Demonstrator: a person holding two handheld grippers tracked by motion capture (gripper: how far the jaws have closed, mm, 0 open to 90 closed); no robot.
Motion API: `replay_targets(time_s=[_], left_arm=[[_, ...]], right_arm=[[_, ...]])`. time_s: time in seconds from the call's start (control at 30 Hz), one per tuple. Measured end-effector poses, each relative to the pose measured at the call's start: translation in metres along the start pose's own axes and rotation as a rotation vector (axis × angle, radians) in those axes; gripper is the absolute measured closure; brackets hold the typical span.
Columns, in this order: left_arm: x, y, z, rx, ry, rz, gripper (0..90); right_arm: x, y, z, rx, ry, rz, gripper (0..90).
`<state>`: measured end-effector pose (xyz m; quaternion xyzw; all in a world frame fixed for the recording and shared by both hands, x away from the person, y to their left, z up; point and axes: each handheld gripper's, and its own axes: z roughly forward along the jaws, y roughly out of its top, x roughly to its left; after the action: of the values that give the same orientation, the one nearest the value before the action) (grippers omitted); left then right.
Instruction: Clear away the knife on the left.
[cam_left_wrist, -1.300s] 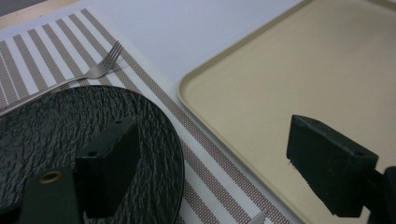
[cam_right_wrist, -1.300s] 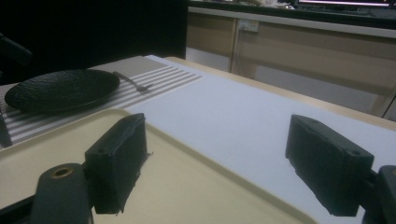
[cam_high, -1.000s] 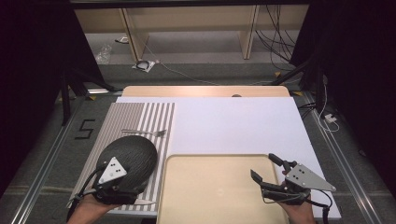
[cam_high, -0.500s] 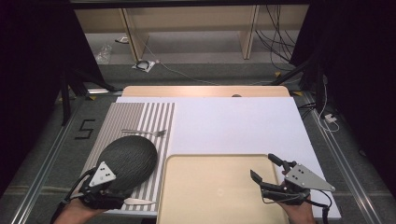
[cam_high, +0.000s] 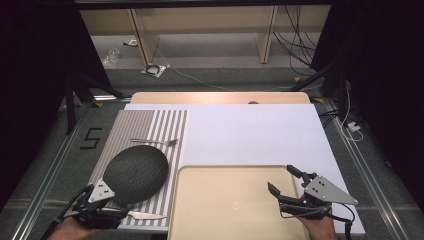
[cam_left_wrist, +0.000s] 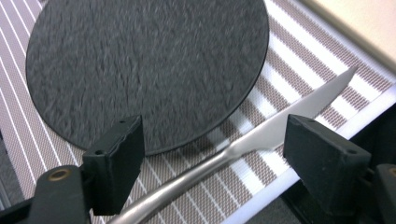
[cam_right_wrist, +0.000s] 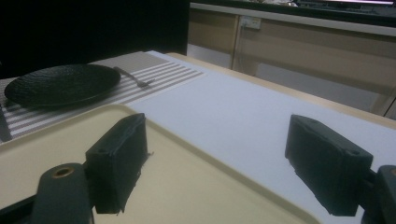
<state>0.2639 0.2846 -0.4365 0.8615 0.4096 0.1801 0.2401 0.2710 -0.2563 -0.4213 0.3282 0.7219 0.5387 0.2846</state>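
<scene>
The knife (cam_left_wrist: 261, 135) lies flat on the striped placemat (cam_high: 150, 125), at its near edge, just beside the dark round plate (cam_high: 135, 172). In the left gripper view its blade points toward the beige tray (cam_high: 235, 200) and its handle runs down between the two black jaws. The left gripper (cam_left_wrist: 215, 158) is released: its jaws stand wide apart, one on each side of the knife, and I cannot tell if either one touches the metal. In the high view this gripper sits at the near left corner of the placemat, with the person's hand behind it.

The plate rests on the same placemat, and a fork (cam_high: 155, 142) lies just behind it, on the far side. The tray lies to the right of the placemat, on the white sheet (cam_high: 255, 135) that covers the worktop (cam_high: 220, 97).

The right gripper (cam_high: 285, 181) hangs over the right part of the tray, well apart from the knife. Its jaws are also spread and hold nothing.
</scene>
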Motion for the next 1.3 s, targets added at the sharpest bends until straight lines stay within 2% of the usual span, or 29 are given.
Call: replay_targets(time_s=[0.23,0.27,0.37,0.53,0.63,0.87,0.97,1.03,1.2,1.3], left_arm=[[0.005,-0.010,0.005,0.077,-0.011,-0.010,21.3],[0.005,-0.010,0.005,0.077,-0.011,-0.010,21.8],[0.007,-0.010,0.011,0.135,-0.013,0.015,22.7],[0.011,-0.008,0.016,0.168,-0.021,0.016,23.3],[0.017,-0.007,0.021,0.213,-0.024,0.019,24.3],[0.023,-0.005,0.028,0.244,-0.038,0.023,26.4],[0.025,-0.004,0.032,0.265,-0.059,0.022,28.2],[0.025,-0.003,0.035,0.293,-0.069,0.033,28.8],[0.027,-0.002,0.039,0.309,-0.080,0.041,30.4],[0.028,0.002,0.040,0.339,-0.104,0.054,33.7]], right_arm=[[0.001,0.000,0.001,0.000,0.002,-0.002,21.8],[0.001,0.000,0.001,0.000,0.002,-0.002,21.8],[0.001,0.000,0.001,0.004,0.004,0.000,21.9],[0.001,0.000,0.002,0.005,0.007,-0.005,21.9],[0.001,0.000,0.002,0.001,0.007,0.000,21.9],[0.001,0.000,0.002,0.006,0.009,0.001,21.9],[0.000,-0.001,0.002,0.001,0.010,0.004,21.9],[0.001,0.000,0.002,0.002,0.009,0.004,21.9],[0.000,-0.001,0.002,0.003,0.011,0.008,21.9],[0.000,0.000,0.002,0.002,0.011,0.006,22.0]])
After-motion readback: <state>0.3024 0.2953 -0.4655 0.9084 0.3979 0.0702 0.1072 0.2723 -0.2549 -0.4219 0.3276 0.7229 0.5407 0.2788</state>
